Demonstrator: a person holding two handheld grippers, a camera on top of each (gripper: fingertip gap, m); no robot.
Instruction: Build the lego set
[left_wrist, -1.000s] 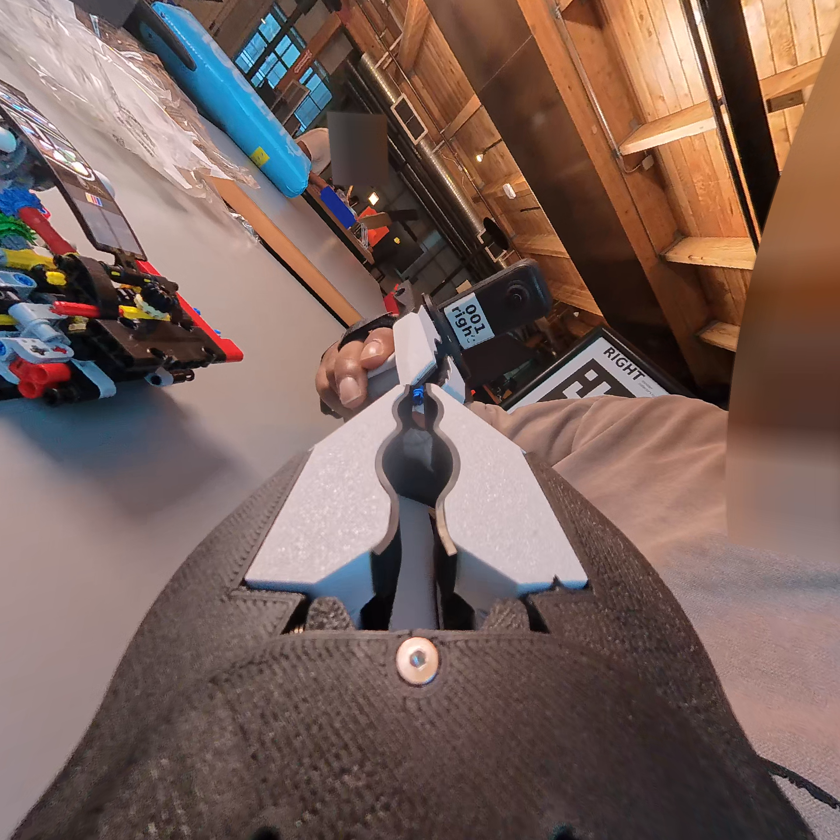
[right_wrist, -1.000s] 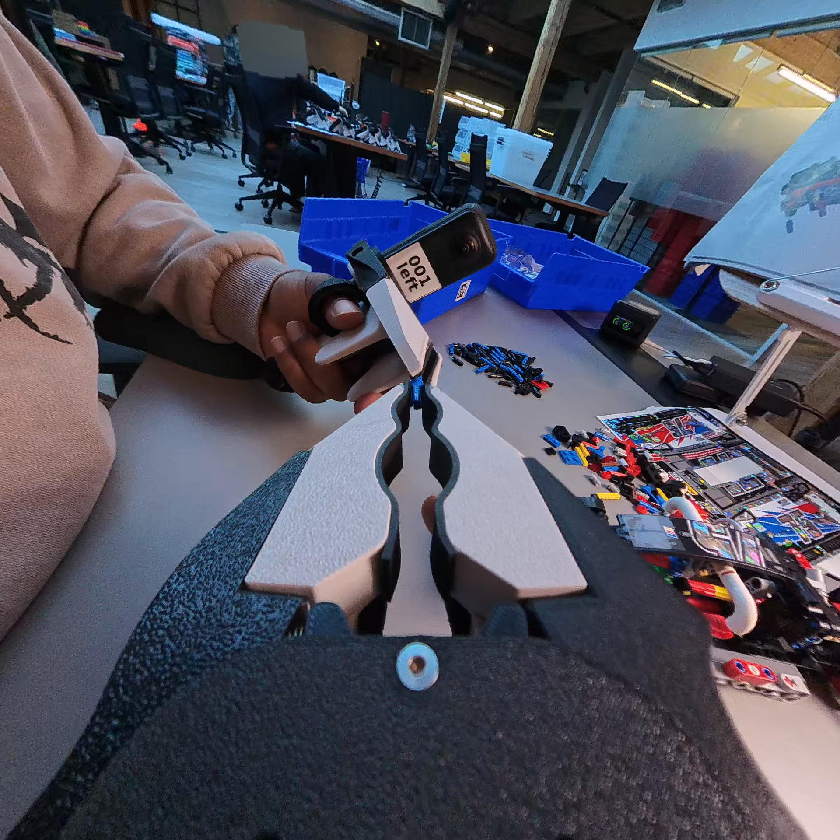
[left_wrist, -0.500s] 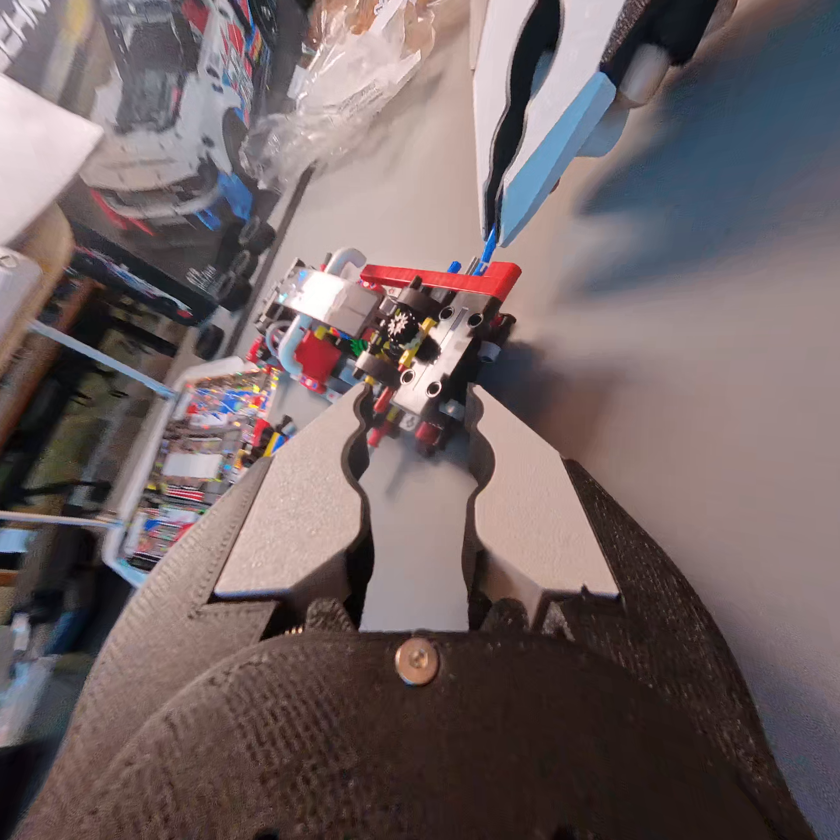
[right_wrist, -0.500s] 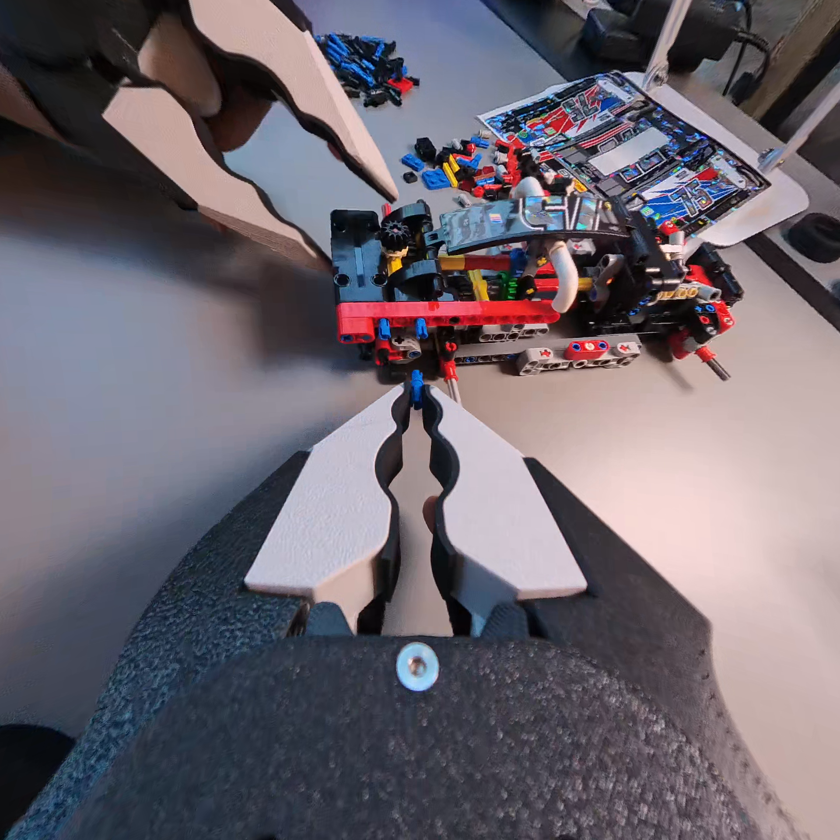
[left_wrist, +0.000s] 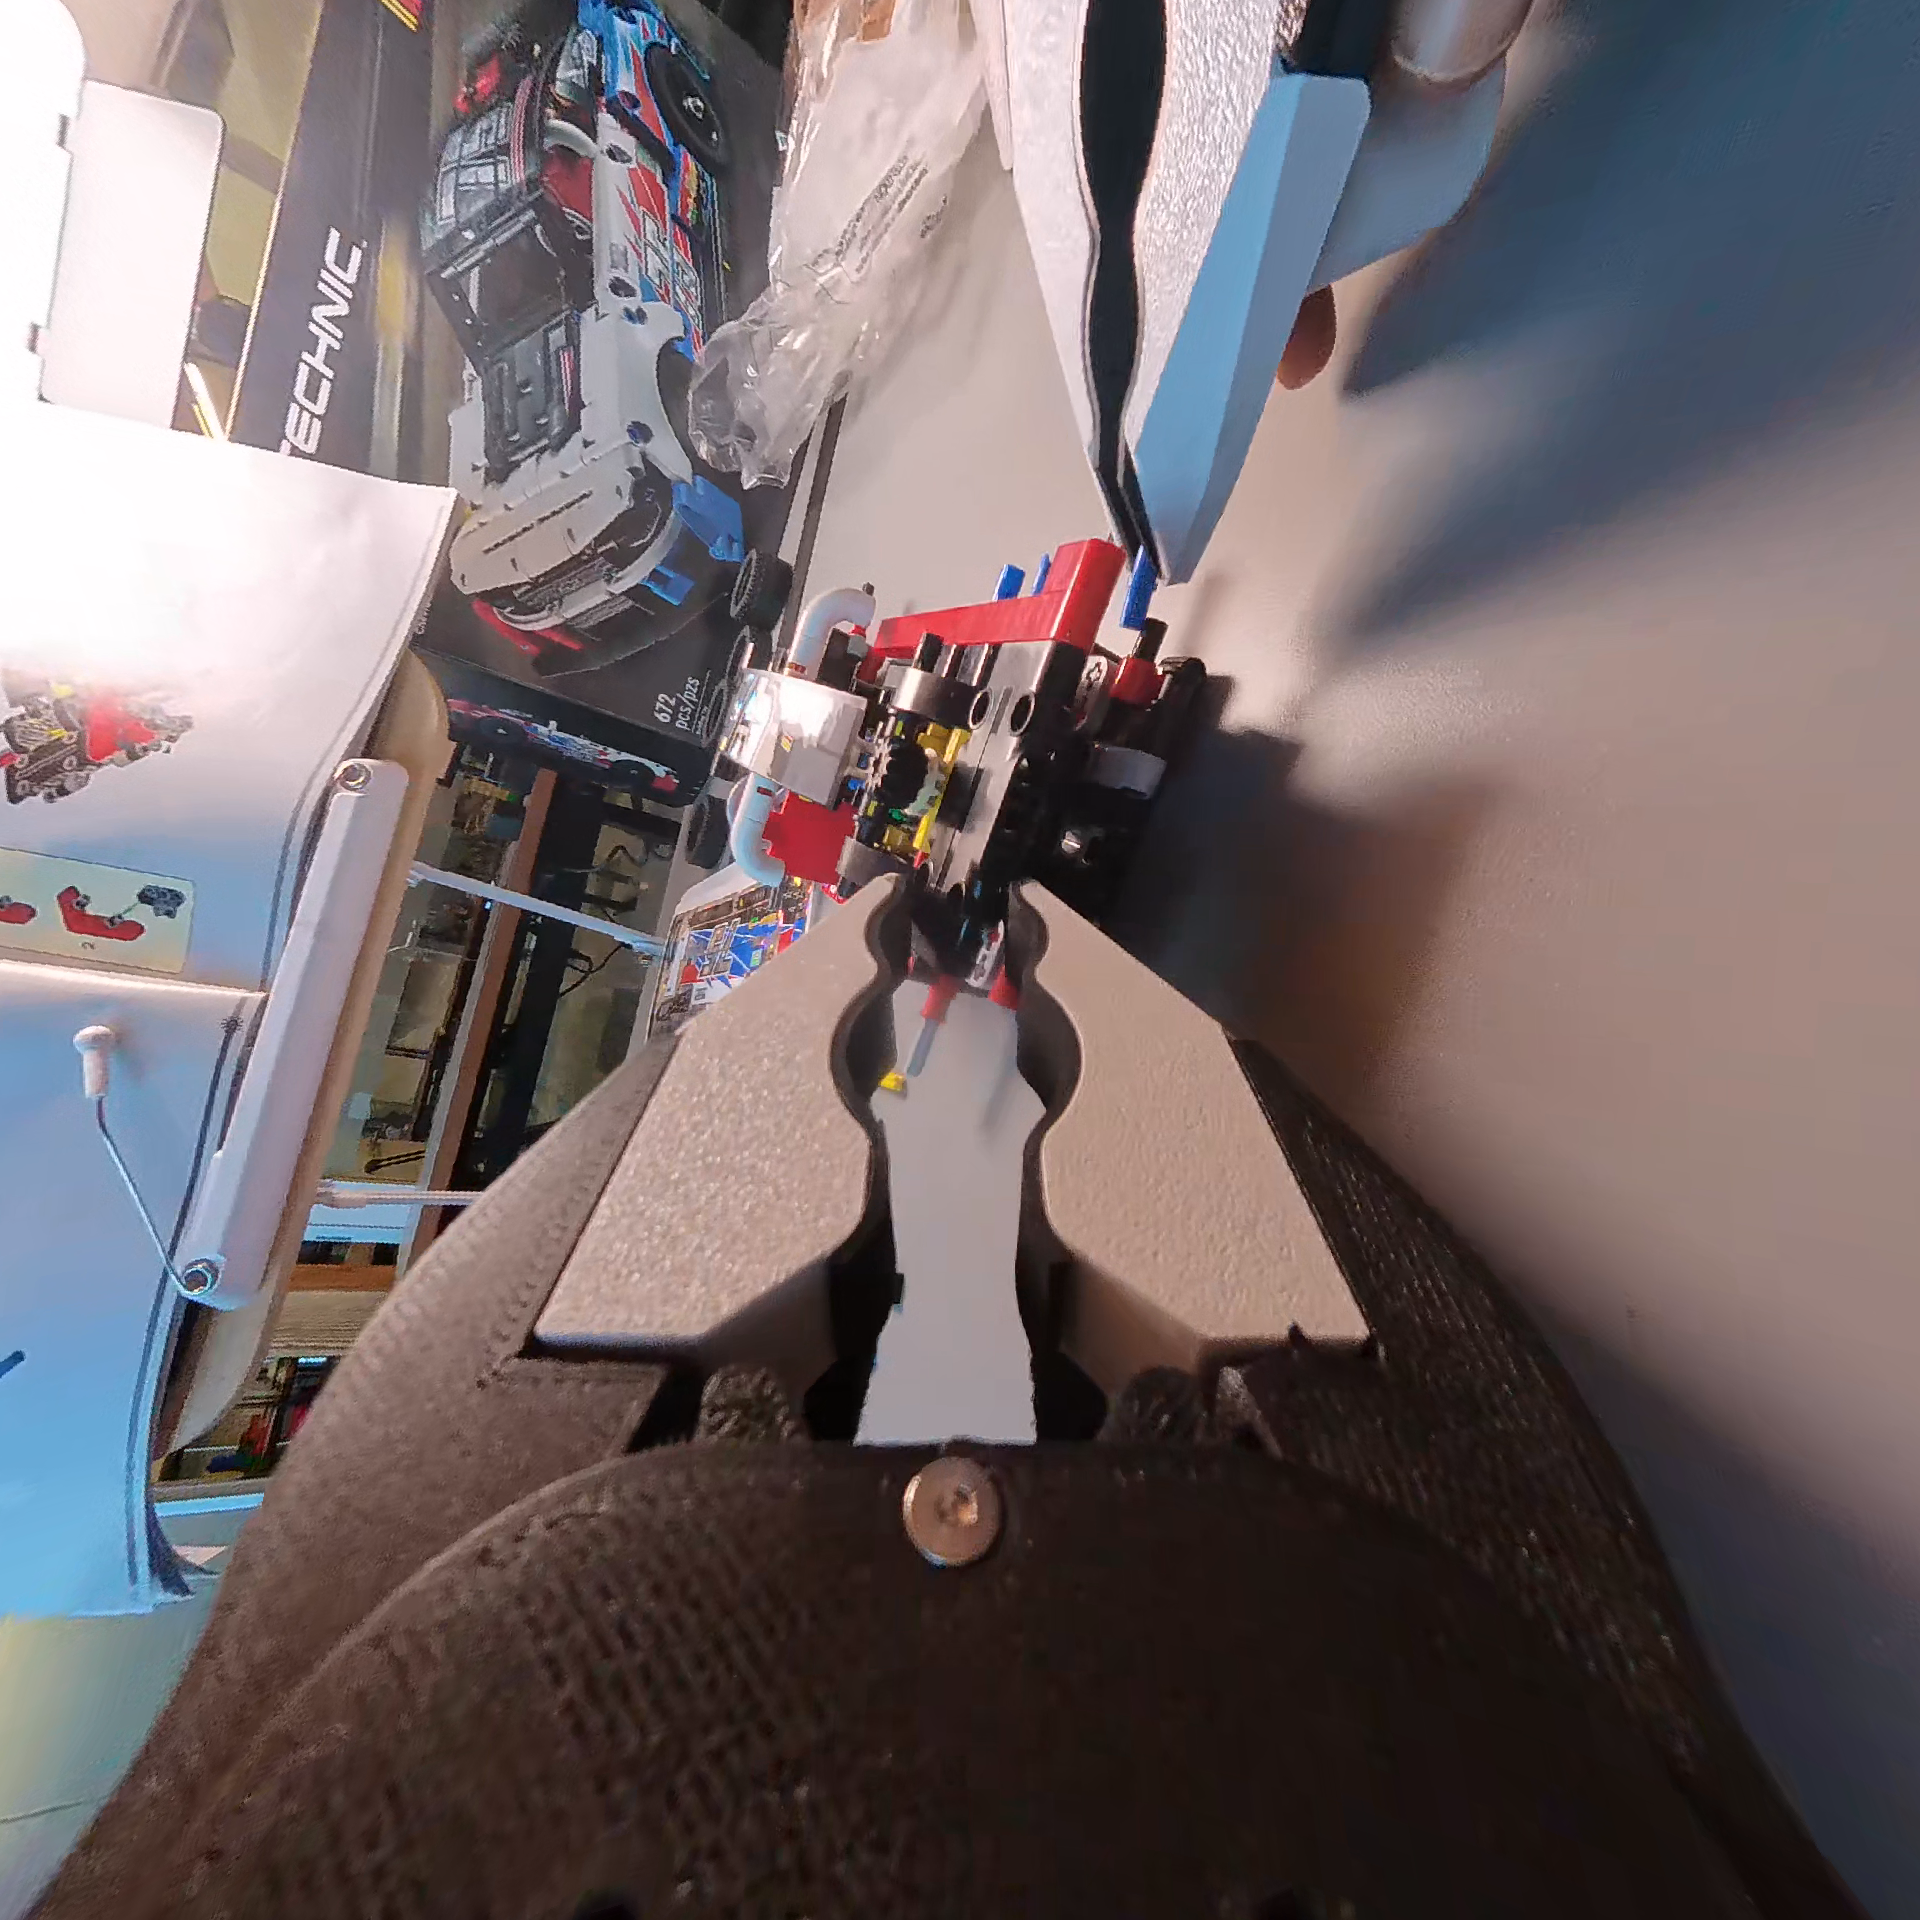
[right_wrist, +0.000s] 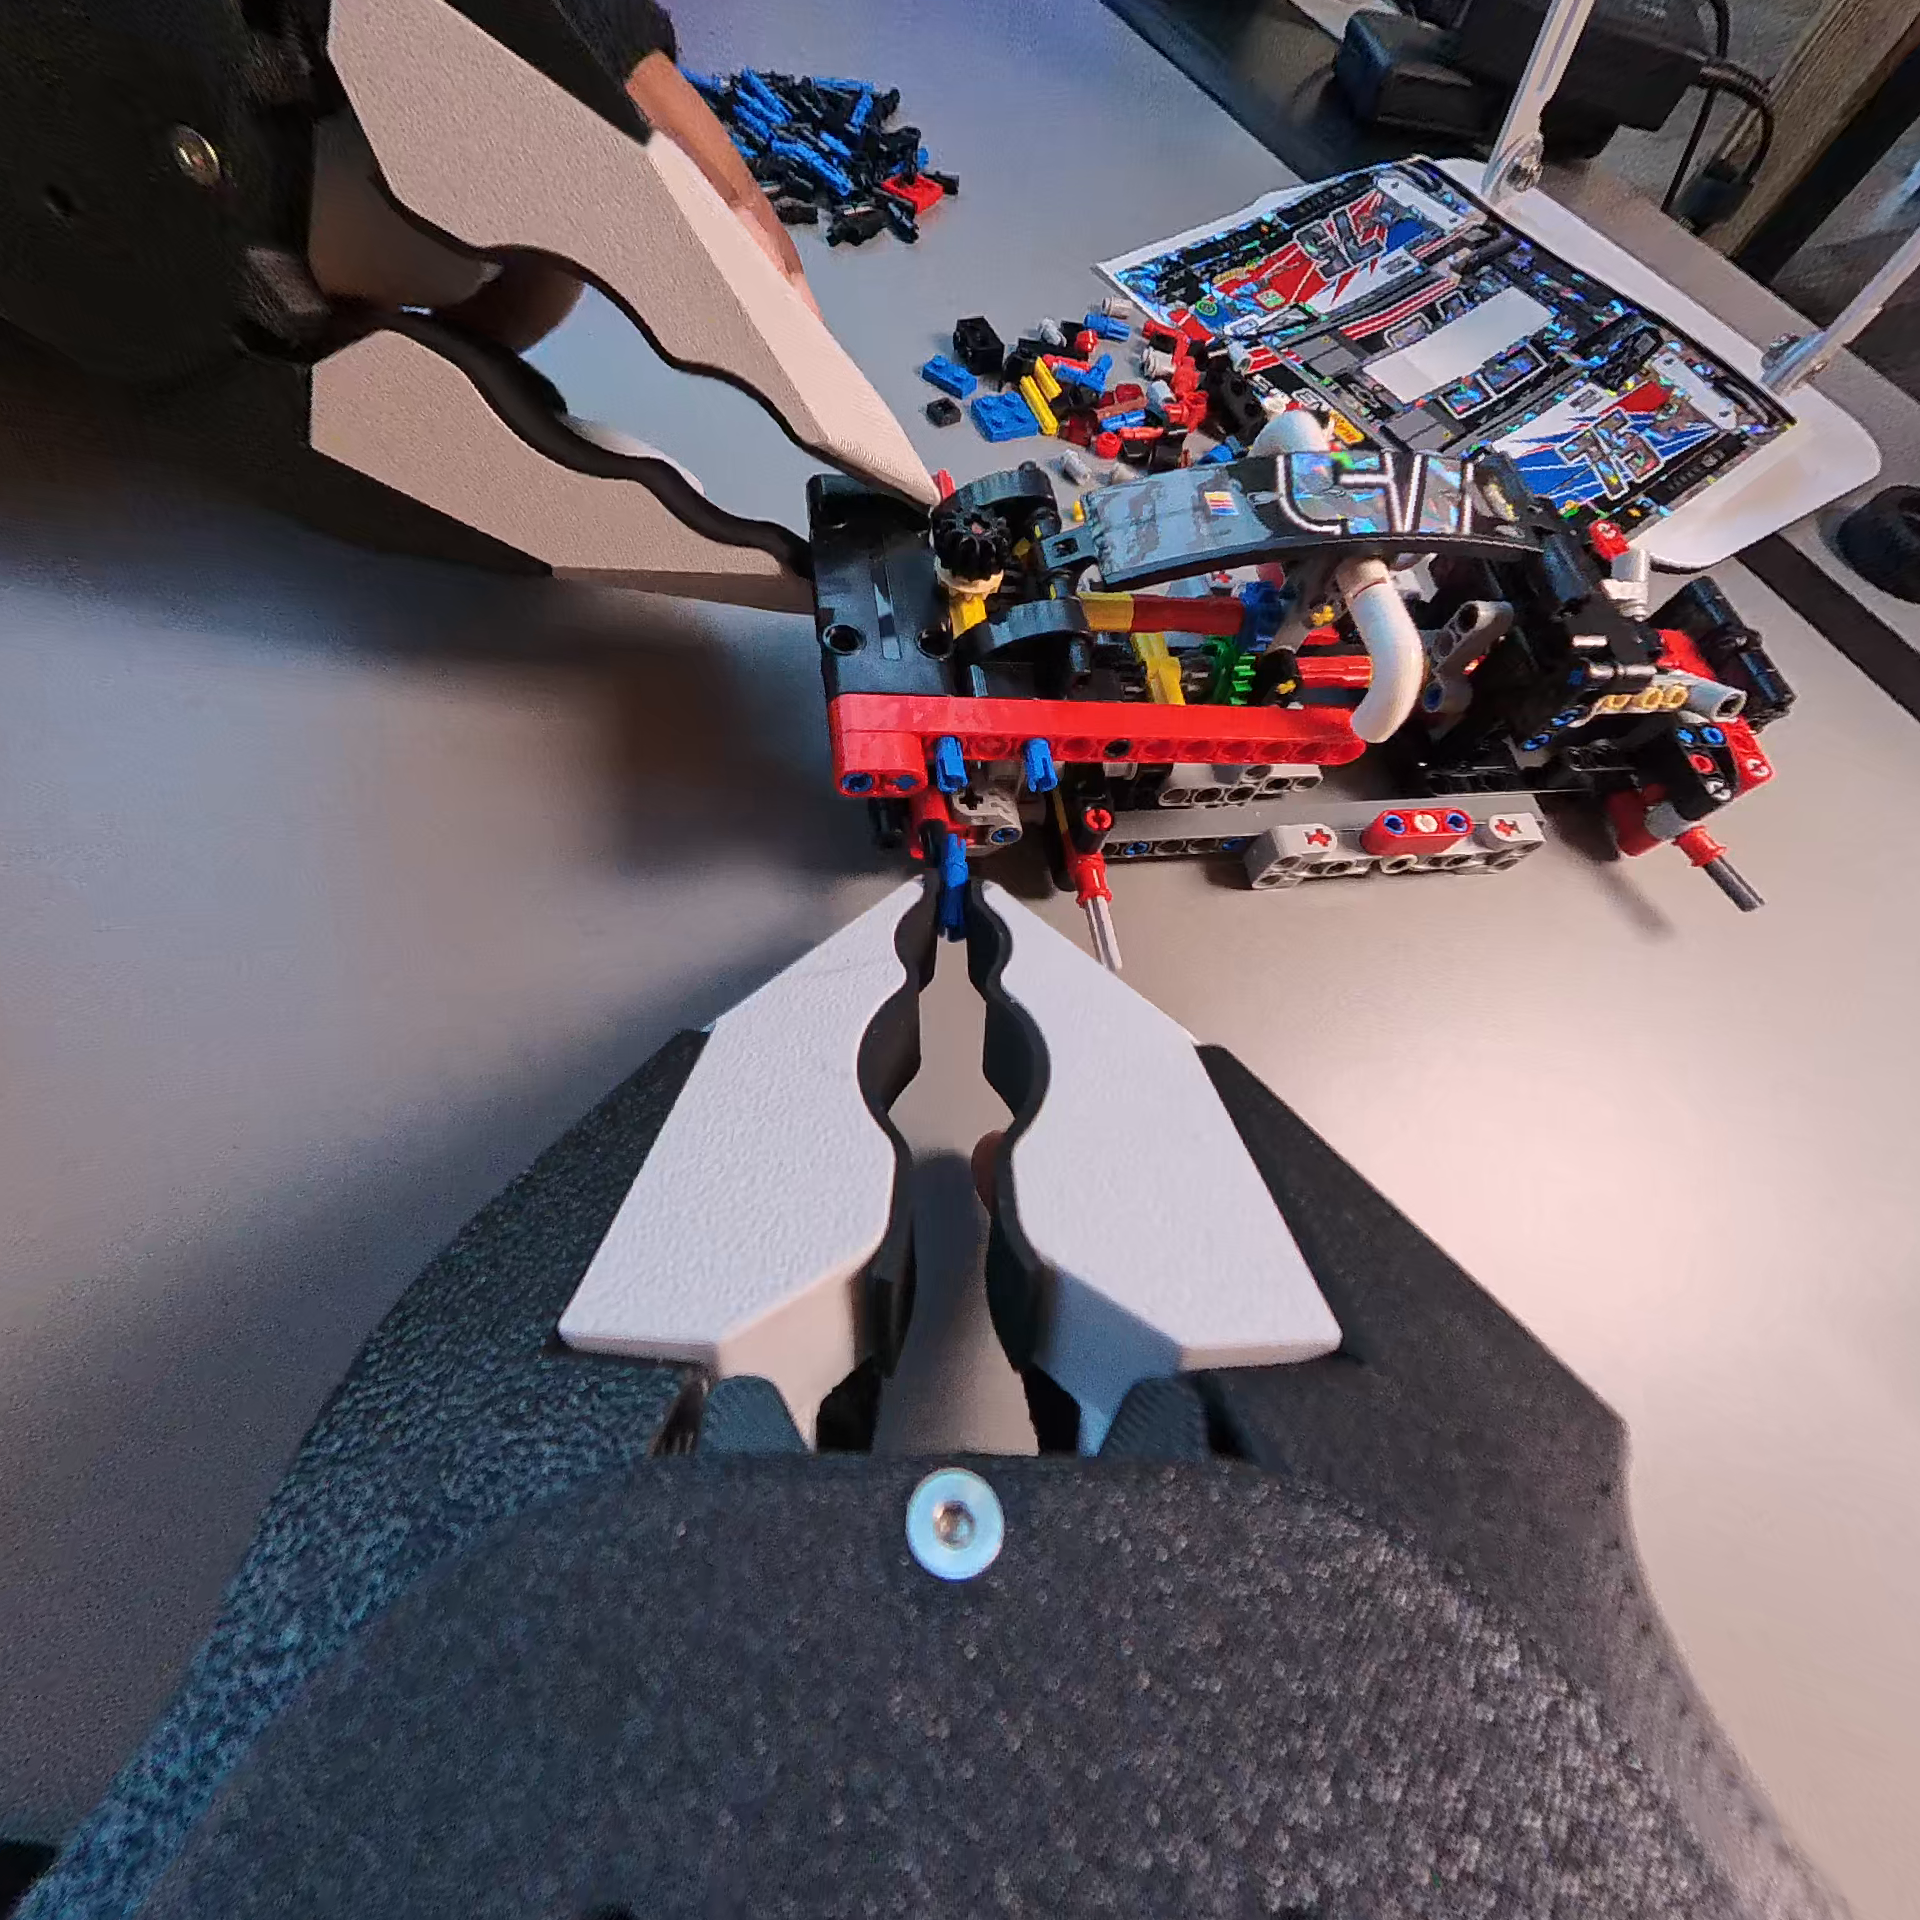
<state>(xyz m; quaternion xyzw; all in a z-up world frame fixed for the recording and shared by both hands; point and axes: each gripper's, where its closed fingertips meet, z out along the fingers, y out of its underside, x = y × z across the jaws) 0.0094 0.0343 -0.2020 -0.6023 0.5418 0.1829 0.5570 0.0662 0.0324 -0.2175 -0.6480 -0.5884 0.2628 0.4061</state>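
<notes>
Chassis (right_wrist: 1195, 665) half-built, loose parts (right_wrist: 1081, 384) waiting: right gripper (right_wrist: 951, 904) pinching blue pin (right_wrist: 950, 878) w/ left gripper (right_wrist: 862, 520) spread, bracing rear.

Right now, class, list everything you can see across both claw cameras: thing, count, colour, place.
Model car frame: one, black and red, mid-table.
Blue peg: one, pinched in the right claw, at the frame's near edge.
Loose pieces: many, mixed colours, behind the frame.
Peg pile: one, blue and black, far back.
Sticker sheet: one, multicoloured, right rear.
Set box: one, black, standing behind.
Plastic bag: one, clear, beside the box.
Left claw: open, at the frame's end.
Right claw: shut.
</notes>
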